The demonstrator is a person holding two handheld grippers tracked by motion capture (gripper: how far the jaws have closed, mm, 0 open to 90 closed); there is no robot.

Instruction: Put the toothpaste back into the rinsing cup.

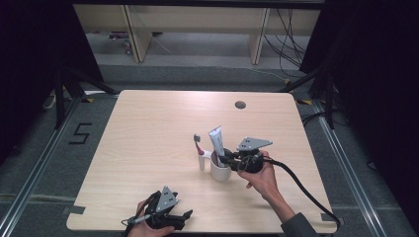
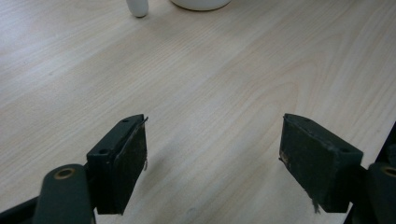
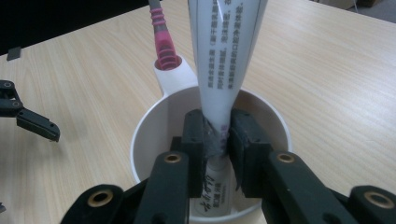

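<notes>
A white cup (image 1: 220, 173) stands right of the table's middle, and a white toothpaste tube (image 1: 216, 138) rises upright out of it. My right gripper (image 1: 223, 159) reaches in over the cup's rim from the right. In the right gripper view the gripper (image 3: 216, 128) is shut on the toothpaste tube (image 3: 224, 56) low down, inside the cup (image 3: 140, 135). A pink-handled toothbrush (image 1: 197, 143) stands in a white side holder (image 3: 173, 74) on the cup. My left gripper (image 1: 185, 217) rests near the front edge, open (image 2: 212, 144), with bare wood between its jaws.
The wooden table (image 1: 148, 128) has a round cable hole (image 1: 240, 104) at the back. A black cable (image 1: 296, 182) trails from the right gripper to the front right corner. The cup's base (image 2: 201, 3) lies ahead of the left gripper. Dark floor surrounds the table.
</notes>
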